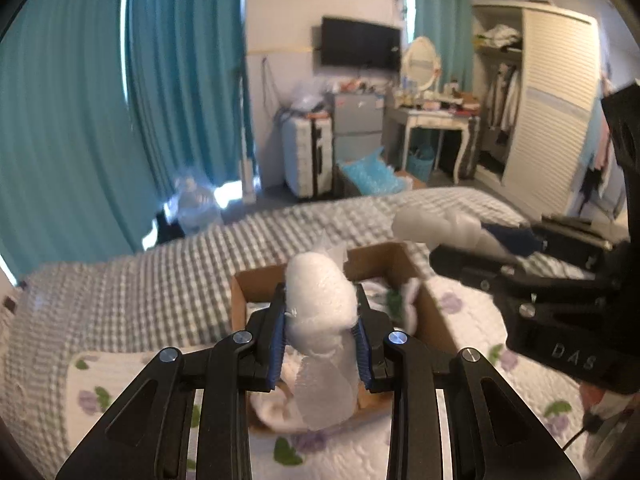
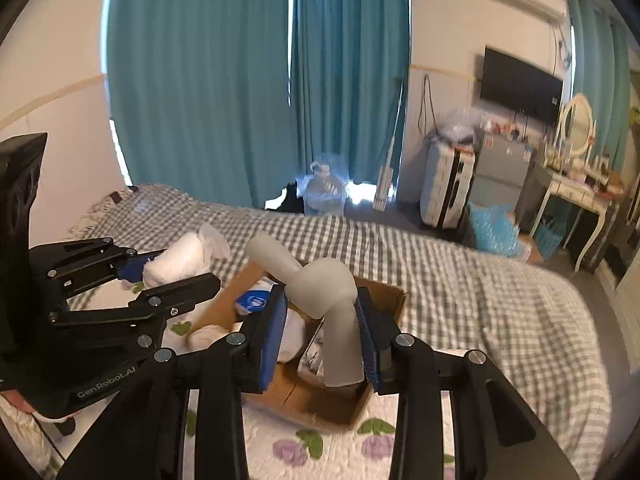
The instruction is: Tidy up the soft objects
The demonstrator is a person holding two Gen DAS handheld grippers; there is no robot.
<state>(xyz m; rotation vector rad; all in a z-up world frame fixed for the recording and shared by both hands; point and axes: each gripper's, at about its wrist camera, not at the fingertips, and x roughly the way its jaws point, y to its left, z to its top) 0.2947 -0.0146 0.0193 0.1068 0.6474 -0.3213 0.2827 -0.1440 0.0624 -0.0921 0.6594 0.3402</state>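
1. Left tool (image 1: 320,332), at lower centre of the left wrist view, is clamped on a white fluffy bundle (image 1: 320,300) partly wrapped in clear film; its blue pads press in at both sides and the stuff bulges above them.
2. Right tool (image 2: 322,336), at lower centre of the right wrist view, is closed on a pale grey soft piece (image 2: 320,280) that bends into a knob with one limb sticking up and left.
3. Both loads hang over the open cardboard box (image 2: 384,292) on the bed (image 2: 460,280); the box already holds white soft things and a blue-and-white packet (image 2: 254,300).
4. Judging by the squash, both are light and yielding, unlikely to break.
5. The film tail looks slippery, so a hold on the fluffy middle seems safer.
6. The grey piece is best held at its thick knob; a limb would probably flop.
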